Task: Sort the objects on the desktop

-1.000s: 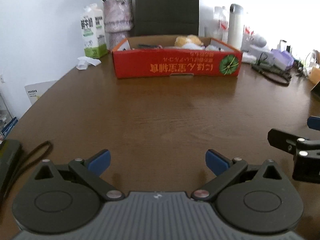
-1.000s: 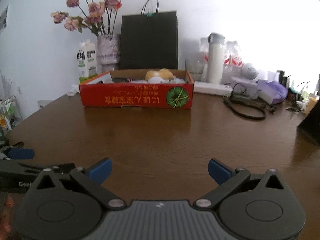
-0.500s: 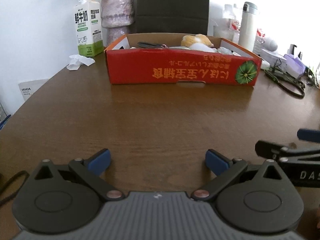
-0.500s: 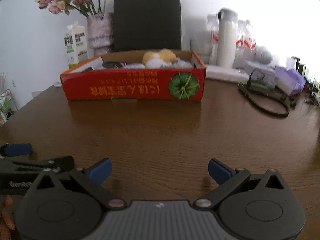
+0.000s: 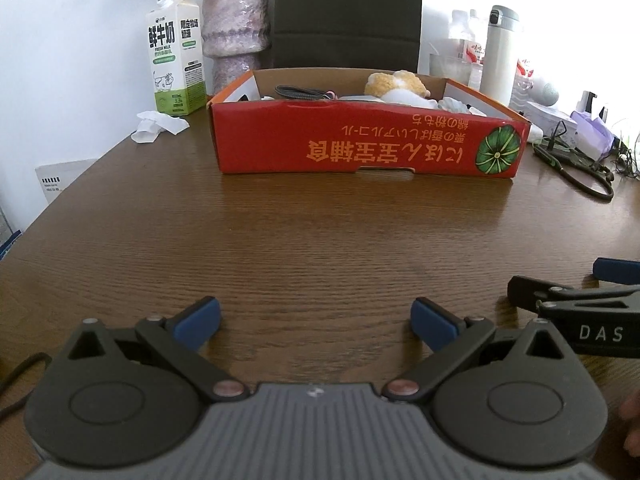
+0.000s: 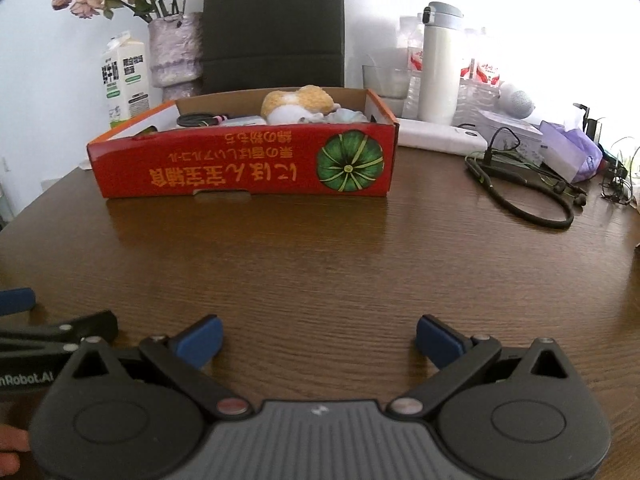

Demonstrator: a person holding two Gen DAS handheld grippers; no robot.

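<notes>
A red cardboard box (image 5: 368,144) (image 6: 244,164) stands on the brown table (image 5: 304,232) ahead of both grippers. In it lie a yellow and white plush toy (image 5: 396,84) (image 6: 298,106), a black cord (image 5: 300,91) and some white items. My left gripper (image 5: 316,320) is open and empty, low over the table. My right gripper (image 6: 318,338) is open and empty beside it; it also shows at the right edge of the left wrist view (image 5: 576,304).
A milk carton (image 5: 174,52), a vase (image 5: 234,28) and a dark bag (image 5: 346,12) stand behind the box. Crumpled tissue (image 5: 158,126) lies left. A white flask (image 6: 440,64), a black neckband cable (image 6: 524,196), boxes and bottles crowd the right side.
Both grippers have moved forward toward the red box, which looks larger and closer now. Both stayed open and empty.
</notes>
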